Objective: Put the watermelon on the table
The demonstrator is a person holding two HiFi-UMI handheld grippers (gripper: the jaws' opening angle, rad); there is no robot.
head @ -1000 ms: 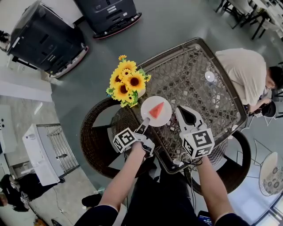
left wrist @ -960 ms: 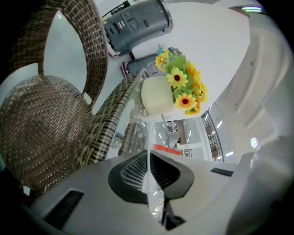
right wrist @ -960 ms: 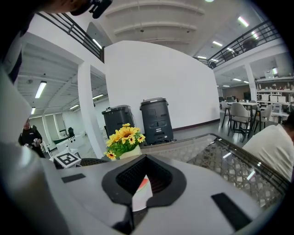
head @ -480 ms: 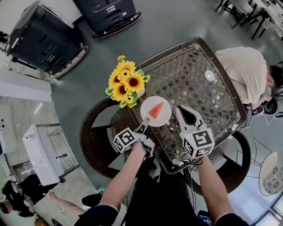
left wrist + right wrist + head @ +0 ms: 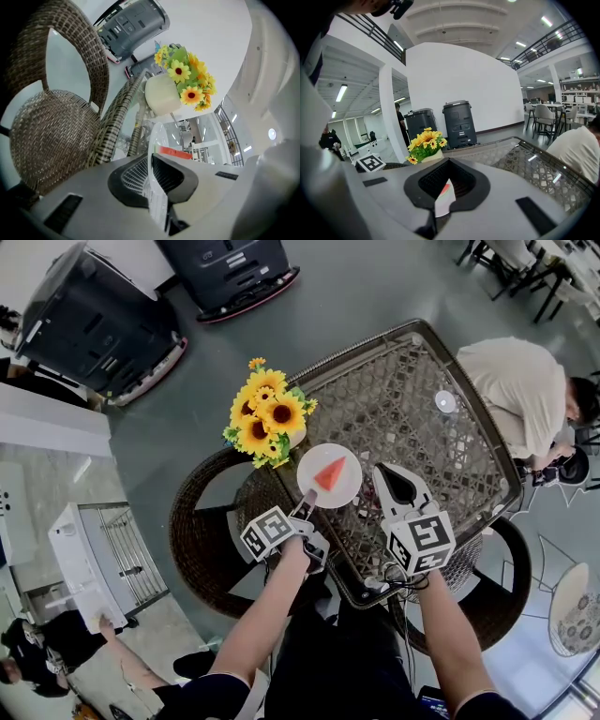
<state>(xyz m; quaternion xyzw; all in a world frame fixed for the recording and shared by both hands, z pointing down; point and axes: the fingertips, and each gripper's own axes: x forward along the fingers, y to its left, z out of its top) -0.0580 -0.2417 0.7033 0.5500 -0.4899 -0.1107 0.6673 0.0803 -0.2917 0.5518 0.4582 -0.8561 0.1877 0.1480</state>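
A red wedge of watermelon (image 5: pixel 329 472) lies on a round white plate (image 5: pixel 313 489). The plate is held over the near-left edge of the wicker-and-glass table (image 5: pixel 422 418). My left gripper (image 5: pixel 305 506) is shut on the plate's near rim. In the left gripper view the plate (image 5: pixel 154 138) runs edge-on between the jaws of the left gripper (image 5: pixel 151 165), with the watermelon (image 5: pixel 174 152) just beyond them. My right gripper (image 5: pixel 381 472) hovers over the table to the right of the plate, jaws together with nothing in them. In the right gripper view, a white and red sliver shows at the right gripper (image 5: pixel 444 188).
A pot of sunflowers (image 5: pixel 267 418) stands on the table's left corner, close behind the plate. A wicker chair (image 5: pixel 199 521) sits to the left. A person in a light shirt (image 5: pixel 525 395) sits at the table's far right. Dark machines (image 5: pixel 94 324) stand on the floor beyond.
My left gripper has shifted slightly up and to the right with the plate. The right gripper has not moved. A person at the lower left has moved.
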